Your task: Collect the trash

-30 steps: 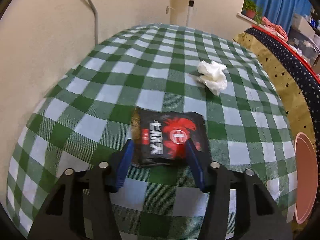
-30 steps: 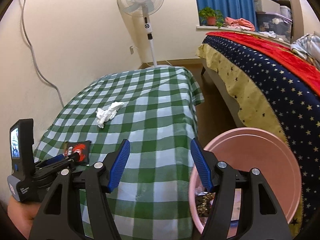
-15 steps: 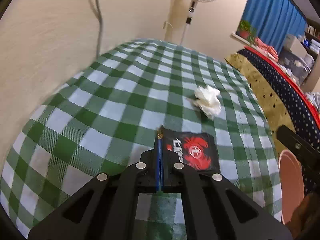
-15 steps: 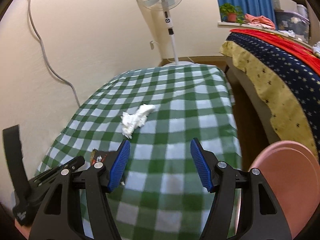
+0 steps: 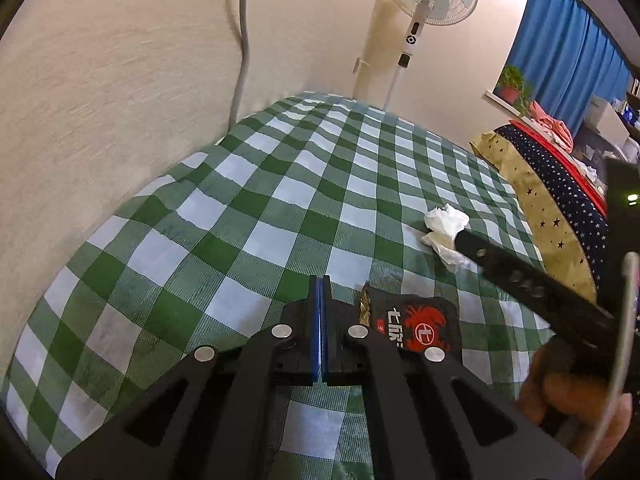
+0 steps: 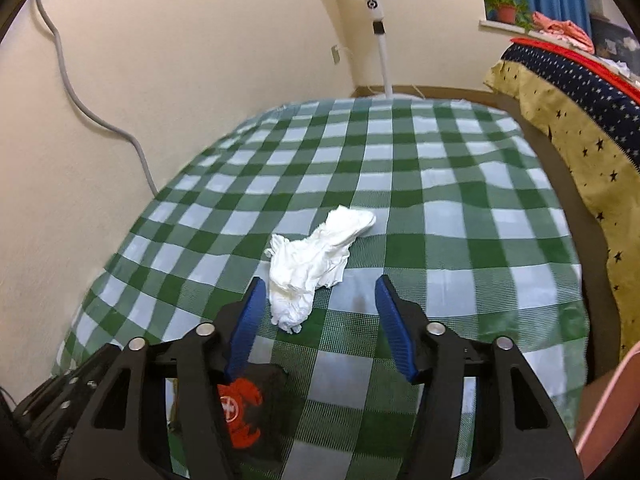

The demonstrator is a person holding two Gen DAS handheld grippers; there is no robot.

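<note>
White tissue (image 6: 316, 260) lies on checked surface (image 6: 440, 200) just ahead of right tool (image 6: 318, 328), fingers apart | should straddle the wad, then close | left tool (image 5: 321, 308) shut, empty beside black wrapper (image 5: 416, 328).

Woven cloth tablecloth (image 6: 440, 240), crumpled paper tissue (image 6: 312, 264), glossy plastic wrapper (image 5: 420, 328).

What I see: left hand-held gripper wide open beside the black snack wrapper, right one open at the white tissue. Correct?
No: the left hand-held gripper is shut, blue pads pressed together, as the left wrist view shows. It is beside the black snack wrapper, and the right hand-held gripper is open at the white tissue.
</note>
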